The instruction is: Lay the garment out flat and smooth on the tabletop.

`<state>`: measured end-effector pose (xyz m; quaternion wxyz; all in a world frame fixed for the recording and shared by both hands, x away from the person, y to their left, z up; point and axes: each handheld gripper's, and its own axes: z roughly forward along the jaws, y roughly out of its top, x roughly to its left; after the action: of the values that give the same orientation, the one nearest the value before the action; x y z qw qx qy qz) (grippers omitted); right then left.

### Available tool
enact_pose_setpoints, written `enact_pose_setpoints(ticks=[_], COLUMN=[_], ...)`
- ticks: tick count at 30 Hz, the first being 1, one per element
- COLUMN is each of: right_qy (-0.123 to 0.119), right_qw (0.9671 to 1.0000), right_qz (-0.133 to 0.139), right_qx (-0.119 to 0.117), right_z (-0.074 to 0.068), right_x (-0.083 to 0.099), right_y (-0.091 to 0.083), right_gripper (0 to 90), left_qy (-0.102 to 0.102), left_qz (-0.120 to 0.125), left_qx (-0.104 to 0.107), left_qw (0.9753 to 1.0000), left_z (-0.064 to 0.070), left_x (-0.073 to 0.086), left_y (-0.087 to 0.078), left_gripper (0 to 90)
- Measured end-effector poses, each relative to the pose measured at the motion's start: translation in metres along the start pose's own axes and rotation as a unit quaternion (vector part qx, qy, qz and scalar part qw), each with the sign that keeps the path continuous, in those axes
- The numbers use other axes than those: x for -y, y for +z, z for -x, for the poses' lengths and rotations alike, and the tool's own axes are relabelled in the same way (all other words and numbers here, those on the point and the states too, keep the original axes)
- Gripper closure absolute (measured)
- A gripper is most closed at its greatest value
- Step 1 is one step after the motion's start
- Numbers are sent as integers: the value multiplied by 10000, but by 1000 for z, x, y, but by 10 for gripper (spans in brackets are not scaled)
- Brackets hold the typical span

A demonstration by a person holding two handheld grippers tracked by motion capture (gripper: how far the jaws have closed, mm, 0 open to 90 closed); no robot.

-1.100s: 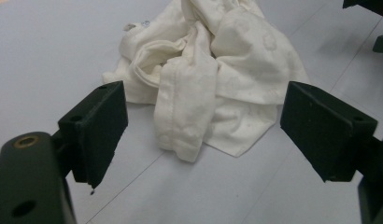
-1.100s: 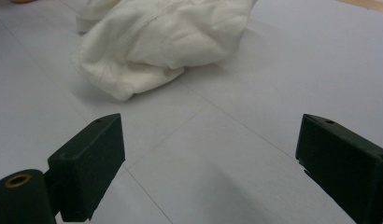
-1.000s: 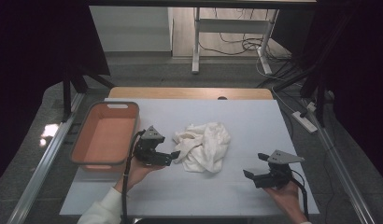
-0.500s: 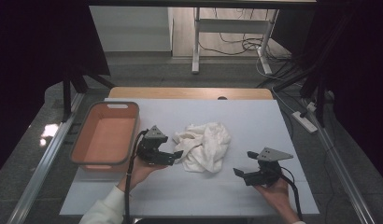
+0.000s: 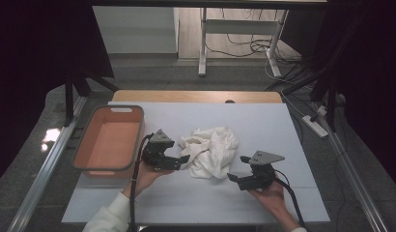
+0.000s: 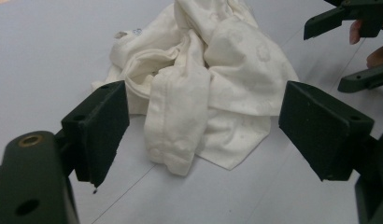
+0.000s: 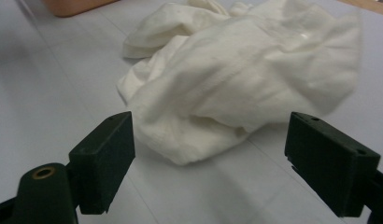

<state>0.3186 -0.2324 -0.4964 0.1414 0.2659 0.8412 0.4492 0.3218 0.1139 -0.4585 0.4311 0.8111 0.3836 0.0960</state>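
A crumpled white cloth (image 5: 210, 151) lies in a heap on the pale table (image 5: 263, 125), about the middle of it, and everything else sits around that heap. The left gripper (image 5: 182, 161) is just beside the cloth on its left edge, jaws spread wide and pointing into the folds; in the left gripper view (image 6: 203, 140) the cloth (image 6: 203, 88) lies between and just beyond the two black jaws, not pinched. The right gripper (image 5: 237, 170) sits near the cloth's lower right corner, held in the person's hand (image 5: 271, 195), its jaws likewise wide apart with nothing between them; the right gripper view (image 7: 208, 163) shows the cloth (image 7: 245, 79) just ahead of them. Further left of the cloth, beyond the left gripper, stands an orange tub (image 5: 133, 116).
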Motion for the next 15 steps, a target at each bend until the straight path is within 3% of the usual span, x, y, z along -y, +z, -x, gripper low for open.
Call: enact_pose_setpoints(ticks=[5, 10, 13, 15], right_qy=[-86, -204, -254, -351], right_qw=[9998, 9994, 9994, 9990], right_qz=[-31, -131, -216, -254], right_qx=[-155, -242, -114, 54], right_z=[-9, -19, -23, -26], right_x=[-6, -10, -12, -13], right_y=[12, 24, 30, 32], right_gripper=[174, 250, 393, 545], left_qy=[-1, -25, -32, -36], left_qz=[14, 46, 57, 59], left_qx=[-11, -6, -6, -10], left_qw=[10000, 10000, 10000, 10000], left_z=[0, -1, -1, -1], left_x=[0, -1, -1, -1], left_y=[-1, -2, -3, -3], left_gripper=[169, 169, 169, 169])
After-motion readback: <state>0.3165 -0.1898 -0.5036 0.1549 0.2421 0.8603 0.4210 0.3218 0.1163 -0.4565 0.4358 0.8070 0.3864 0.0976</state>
